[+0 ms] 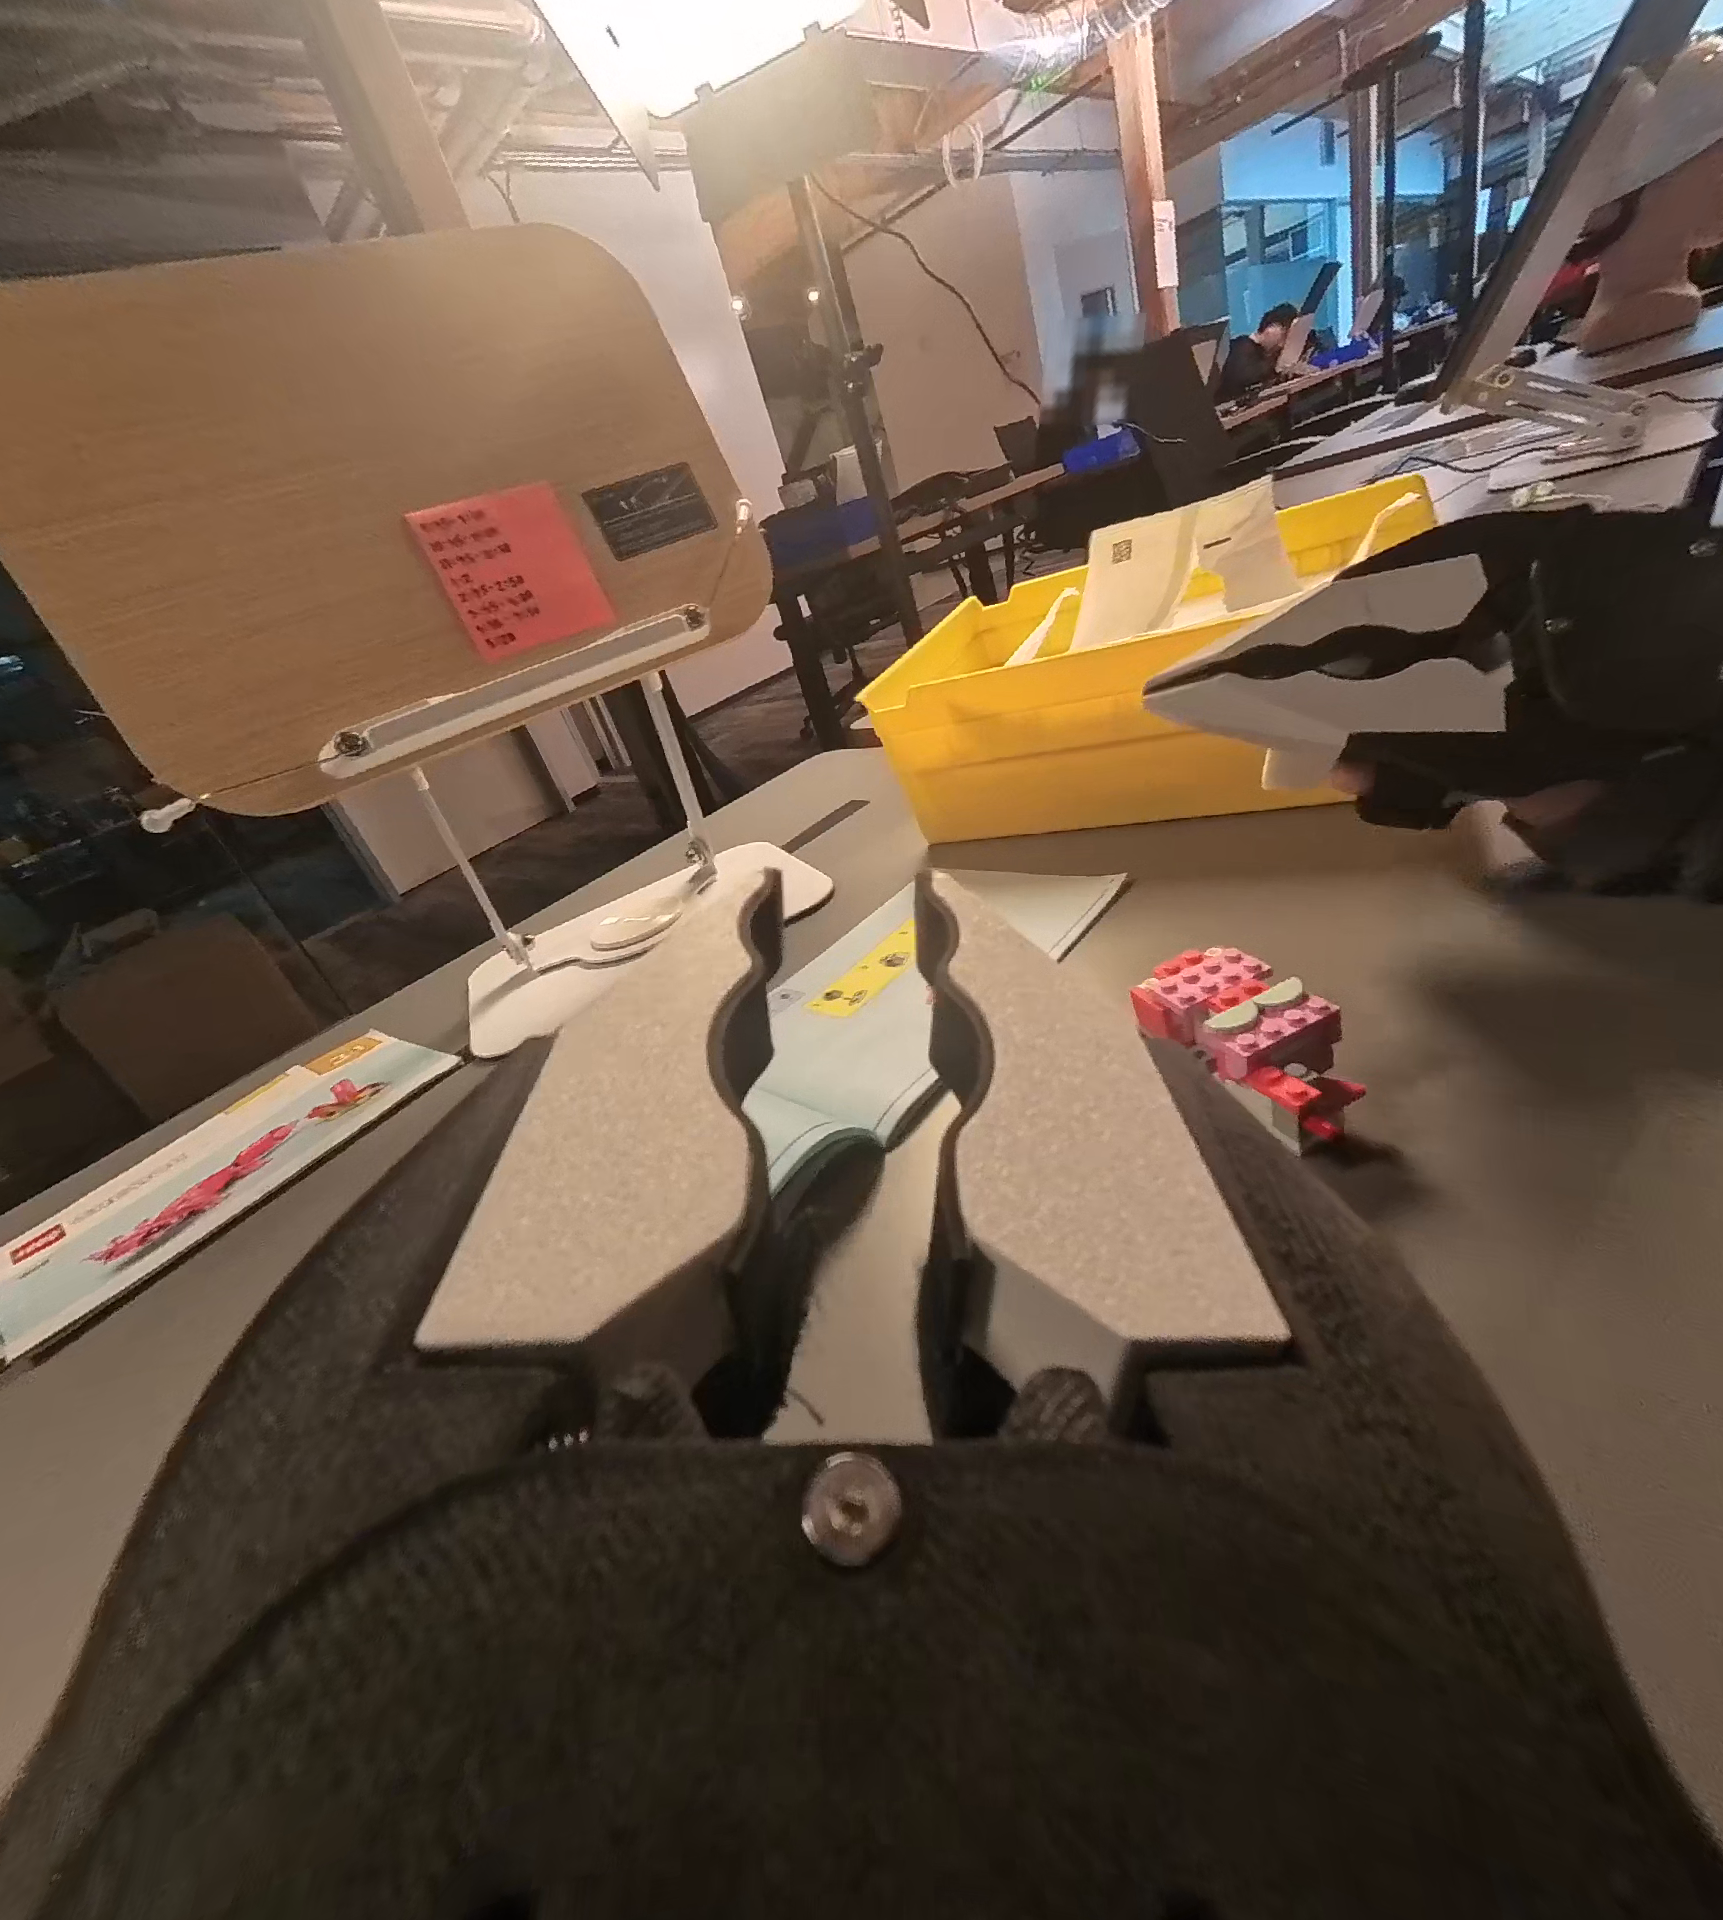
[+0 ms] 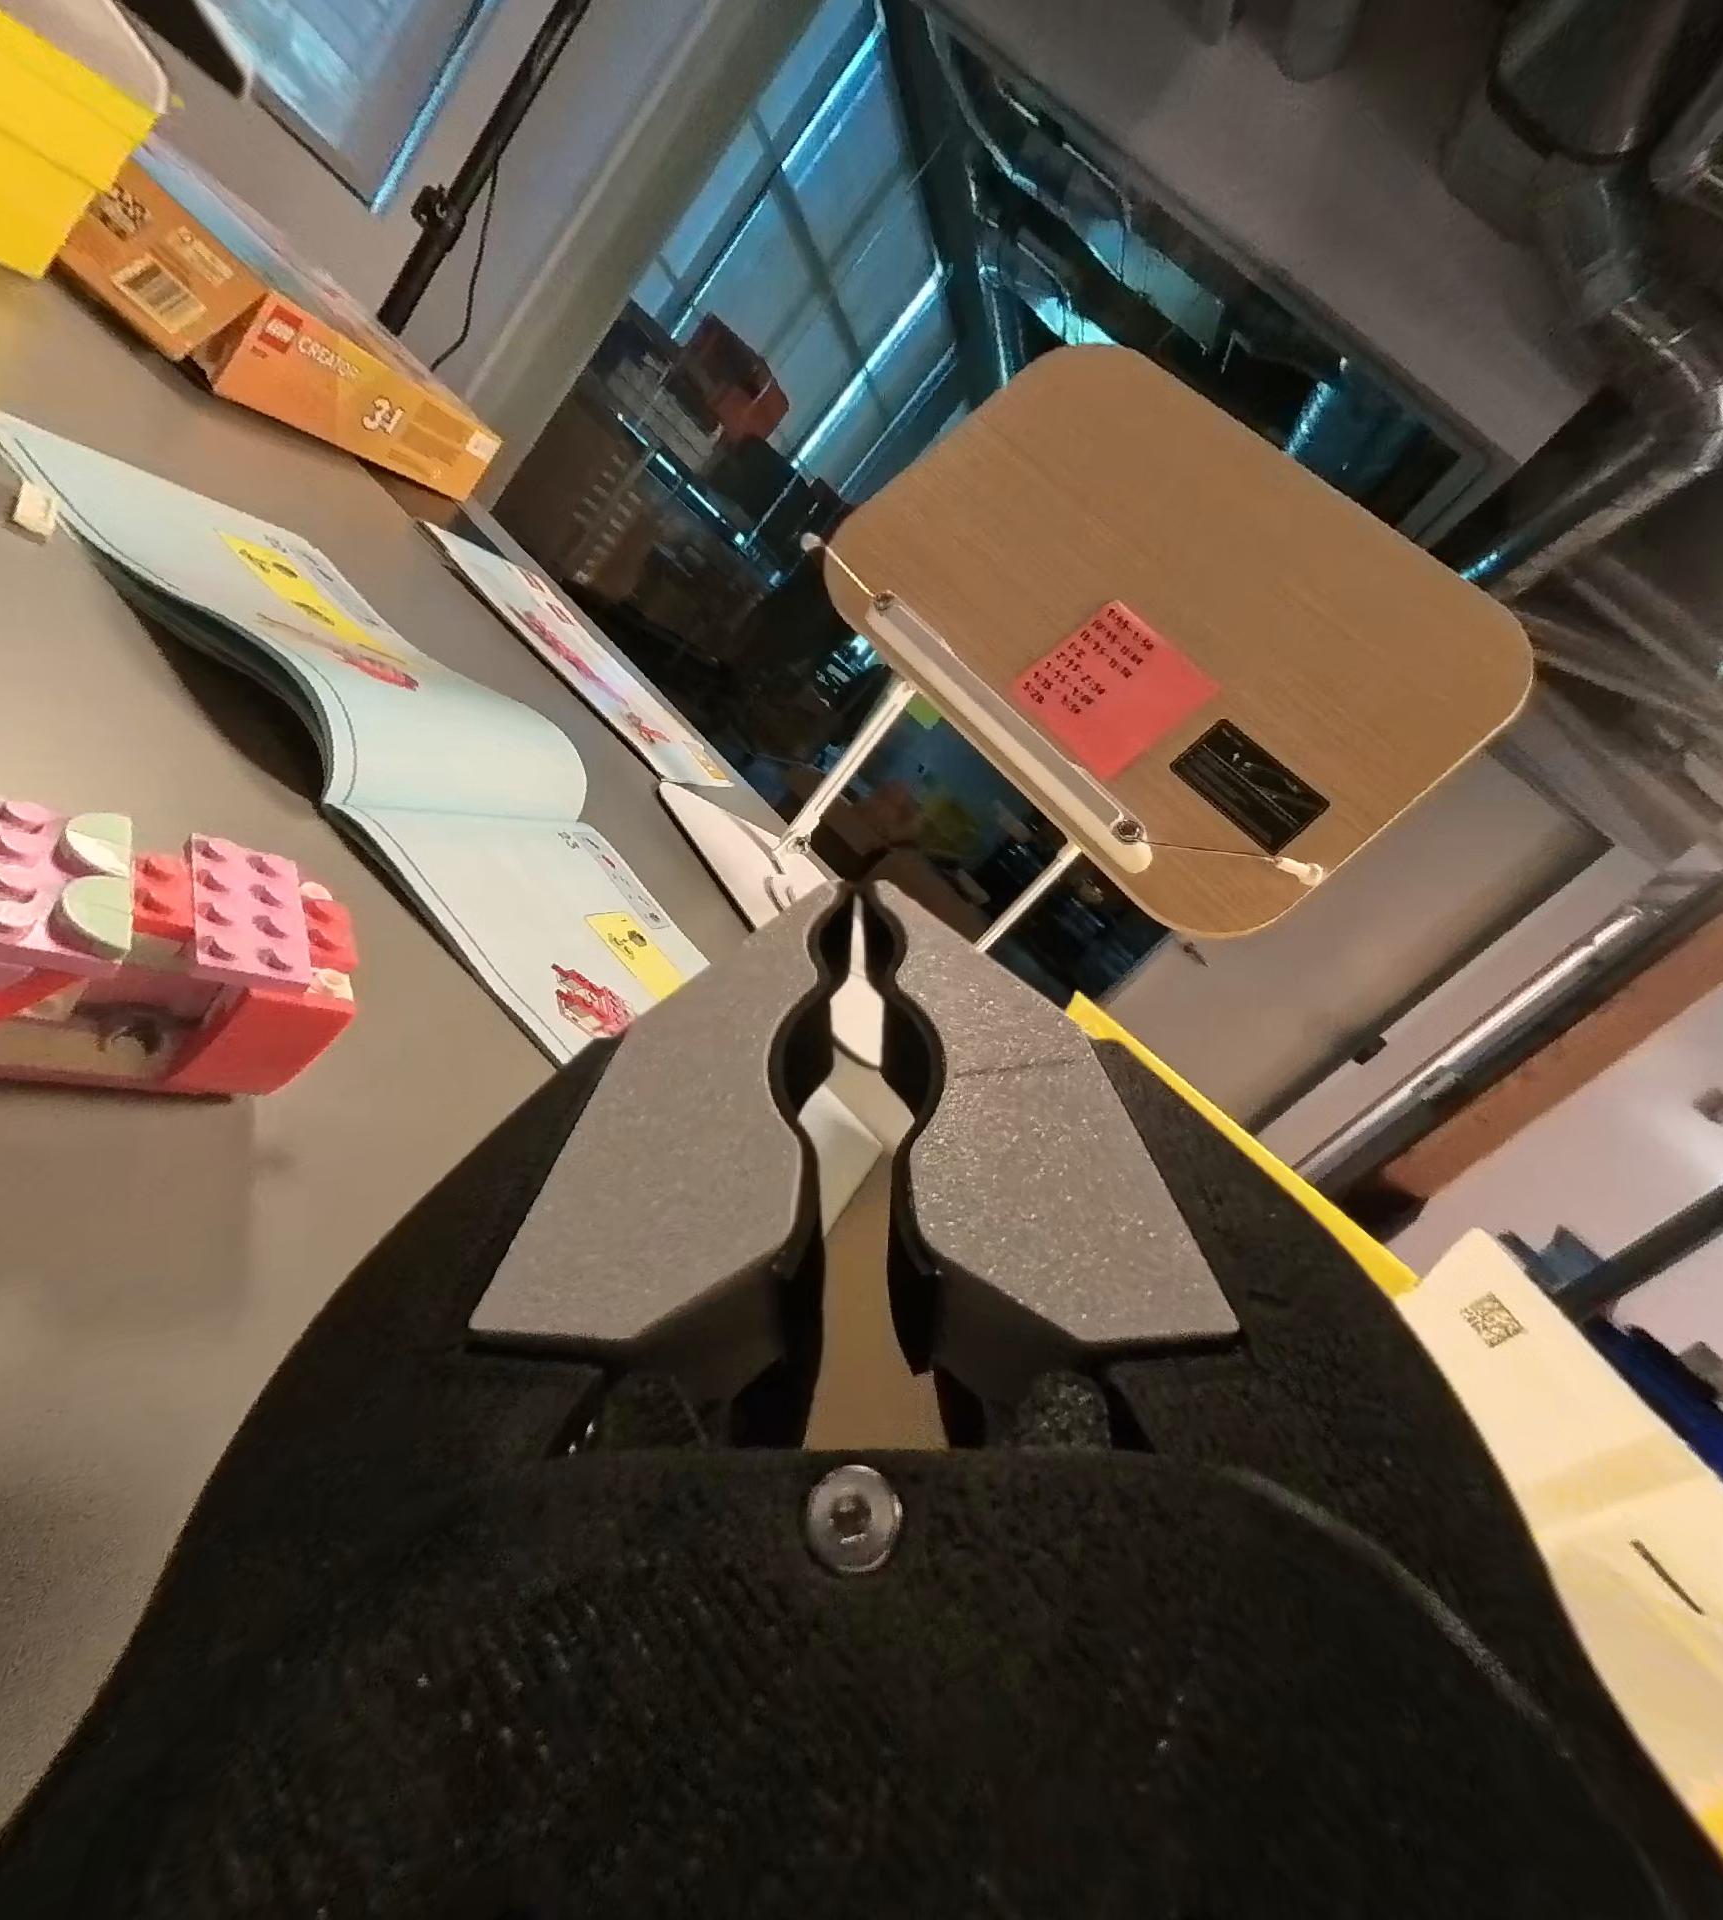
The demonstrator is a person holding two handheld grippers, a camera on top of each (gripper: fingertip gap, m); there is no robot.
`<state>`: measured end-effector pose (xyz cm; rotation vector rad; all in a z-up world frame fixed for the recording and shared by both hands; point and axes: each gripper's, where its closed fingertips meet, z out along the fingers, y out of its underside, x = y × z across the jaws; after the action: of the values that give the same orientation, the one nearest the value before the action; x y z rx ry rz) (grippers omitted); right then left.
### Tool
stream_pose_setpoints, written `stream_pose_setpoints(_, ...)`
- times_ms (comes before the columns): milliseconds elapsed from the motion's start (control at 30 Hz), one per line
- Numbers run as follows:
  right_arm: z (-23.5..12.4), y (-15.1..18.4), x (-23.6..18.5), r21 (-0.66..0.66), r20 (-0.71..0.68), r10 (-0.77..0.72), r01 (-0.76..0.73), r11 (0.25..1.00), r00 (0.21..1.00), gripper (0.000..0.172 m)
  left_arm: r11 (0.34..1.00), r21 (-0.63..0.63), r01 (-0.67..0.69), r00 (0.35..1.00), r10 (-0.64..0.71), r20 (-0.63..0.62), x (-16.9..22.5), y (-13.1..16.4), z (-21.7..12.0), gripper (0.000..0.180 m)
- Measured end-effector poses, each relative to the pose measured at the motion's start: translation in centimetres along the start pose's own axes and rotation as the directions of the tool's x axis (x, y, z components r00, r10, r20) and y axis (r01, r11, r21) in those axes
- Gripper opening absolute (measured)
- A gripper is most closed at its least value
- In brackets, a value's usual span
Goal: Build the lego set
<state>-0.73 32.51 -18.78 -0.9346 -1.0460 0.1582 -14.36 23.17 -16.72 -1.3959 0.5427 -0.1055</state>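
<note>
The left hand-held gripper (image 1: 846,914) was open, with nothing between its fingers. It hung over an open booklet (image 1: 841,1049) that lay on the desk (image 1: 1459,1195). A pink and red brick toy (image 1: 1241,1029) sat on the desk just to its right. A wooden stand (image 1: 317,499) with a pink note (image 1: 509,566) stood ahead on its left. A yellow bin (image 1: 1075,727) with papers sat ahead on its right.

The right hand-held gripper (image 2: 858,896) was closed with nothing in it, its tips touching. It was up over the yellow bin's edge (image 2: 1252,1153). The brick toy (image 2: 119,956) and the booklet (image 2: 441,748) lay to its left, and an orange box (image 2: 337,384) lay farther off behind them.
</note>
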Motion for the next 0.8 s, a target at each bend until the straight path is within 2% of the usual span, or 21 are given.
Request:
stream_pose_setpoints(233,0.0,0.3,1.0,0.000,-0.046,0.082,-0.082,0.997,0.996,0.003,1.000,-0.012,-0.013,1.000,0.013,-0.027,1.0,0.2,0.3,0.024)
stream_pose_setpoints(433,1.1,0.4,1.5,-0.038,-0.131,0.111,-0.116,0.992,0.985,0.000,0.976,-0.088,-0.201,0.967,0.183,-0.178,5.7,2.0,1.3,0.019)
stream_pose_setpoints(533,1.9,0.6,1.6,-0.056,-0.159,0.101,-0.111,0.992,0.982,0.000,0.953,-0.089,-0.291,0.940,0.267,-0.212,7.1,2.2,1.4,0.018)
stream_pose_setpoints(600,2.2,1.1,1.8,-0.069,-0.173,0.104,-0.117,0.991,0.979,0.000,0.937,-0.097,-0.335,0.930,0.312,-0.194,6.8,2.1,1.3,0.019)
stream_pose_setpoints(700,2.0,1.3,2.5,-0.065,-0.196,0.130,-0.145,0.987,0.972,0.000,0.901,-0.151,-0.406,0.913,0.407,-0.021,3.3,0.1,0.2,0.021)
stream_pose_setpoints(800,1.9,1.7,3.1,-0.063,-0.220,0.159,-0.177,0.982,0.962,0.000,0.961,-0.099,-0.259,0.964,0.263,0.026,2.2,-2.9,-2.8,0.024)
